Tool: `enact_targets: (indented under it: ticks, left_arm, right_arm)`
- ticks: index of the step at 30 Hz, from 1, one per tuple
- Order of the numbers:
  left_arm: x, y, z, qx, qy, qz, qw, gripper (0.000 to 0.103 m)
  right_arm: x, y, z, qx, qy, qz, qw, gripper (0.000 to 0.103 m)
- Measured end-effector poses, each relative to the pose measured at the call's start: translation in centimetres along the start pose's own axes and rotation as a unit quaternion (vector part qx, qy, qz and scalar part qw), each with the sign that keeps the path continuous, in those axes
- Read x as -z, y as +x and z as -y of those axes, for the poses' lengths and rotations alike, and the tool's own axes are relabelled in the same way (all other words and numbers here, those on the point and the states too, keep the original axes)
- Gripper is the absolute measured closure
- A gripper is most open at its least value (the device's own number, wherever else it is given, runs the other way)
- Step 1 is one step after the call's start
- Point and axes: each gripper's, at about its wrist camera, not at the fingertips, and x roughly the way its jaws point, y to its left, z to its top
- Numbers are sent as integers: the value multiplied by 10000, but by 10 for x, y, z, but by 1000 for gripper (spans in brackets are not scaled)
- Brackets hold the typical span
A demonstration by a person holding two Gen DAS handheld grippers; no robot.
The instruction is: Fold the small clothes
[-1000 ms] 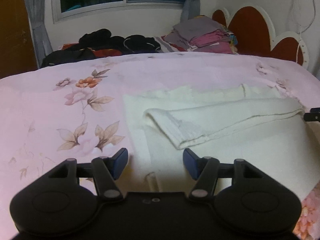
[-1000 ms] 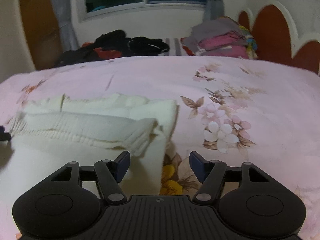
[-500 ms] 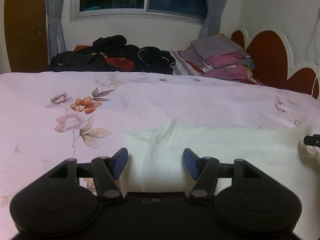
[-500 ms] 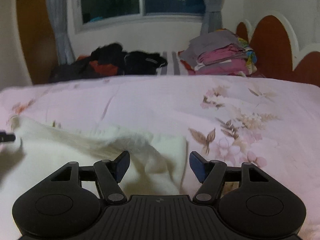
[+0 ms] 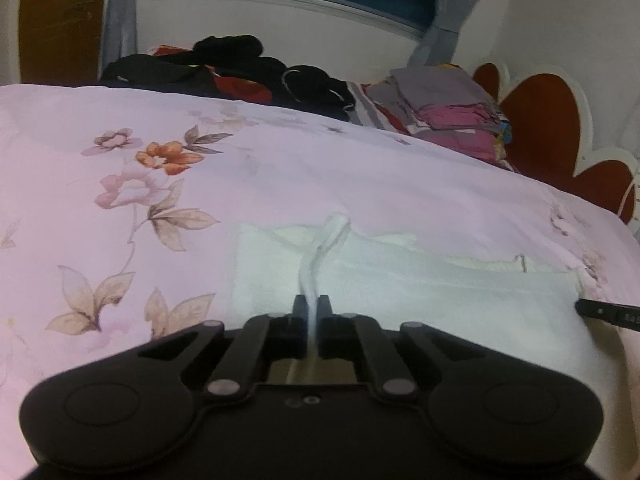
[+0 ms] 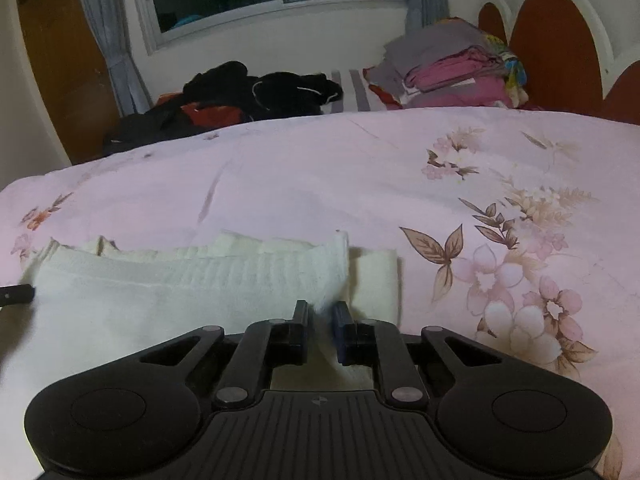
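A white knitted garment [image 5: 440,292] lies flat on the pink floral bedspread [image 5: 320,184]. In the left wrist view my left gripper [image 5: 313,304] has its jaws closing on the garment's near left edge, and a thin ridge of cloth stands pinched between the pads. The right wrist view shows the same garment [image 6: 180,280] with its ribbed hem on top. There my right gripper [image 6: 320,310] has its jaws closing on the near right corner, with cloth pressed between them. Each gripper's dark tip shows at the far side of the other's view [image 5: 608,312] [image 6: 16,294].
A heap of dark clothes [image 5: 240,68] lies across the far side of the bed. A folded stack of grey and pink clothes [image 5: 452,108] sits next to the red headboard [image 5: 540,120]. A window with curtains and a wooden door [image 5: 60,20] stand behind.
Both grippers went from open to closed on the garment's near edge. Both moved in low over the cloth, and the folded-over sleeve seen a second ago is out of sight.
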Motion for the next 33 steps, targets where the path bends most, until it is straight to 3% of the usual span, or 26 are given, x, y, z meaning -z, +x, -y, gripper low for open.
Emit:
enact_targets:
  ticks: [2,4,9,10,12,13,14,18,26,33]
  left_arm:
    - [1,1,-1,-89,-6,10,10000,99]
    - [1,0,-2,-129,-96,25,9999,99]
    - [0,-6,0,-219,-153,28,9996,94]
    - [0,-10,1,-257,-148,63,9995,91]
    - [0,-17,4,-250,-98,100,9996,85]
    - [-1,-21,6,-226,-76,126,9996,82]
    - [-1,-26,9,-210,-44,157,9996,81]
    - [0,-43,24,-113,64,135,9998,77]
    - [18,-45,58,37,318,-211,9993,70]
    - [37,-30,57,-197,516,-394,9977,70]
  right_arm:
    - [0,-1,-3,178,-176,80,9997,98]
    - [3,8,3,577,-213,35,9981,99]
    - [0,-4,6,609,-146,100,9980,96]
    - [-1,-9,6,589,-97,149,9981,91]
    - [-2,-22,4,562,-64,303,9979,66]
    - [-2,-27,2,545,-48,379,9978,45]
    - [-2,-33,1,472,-25,462,9978,43]
    - [-2,-46,-16,118,181,410,9989,43]
    - [19,-42,-67,-286,-170,77,9994,43]
    - [40,-30,-73,-1,-464,-147,9988,43]
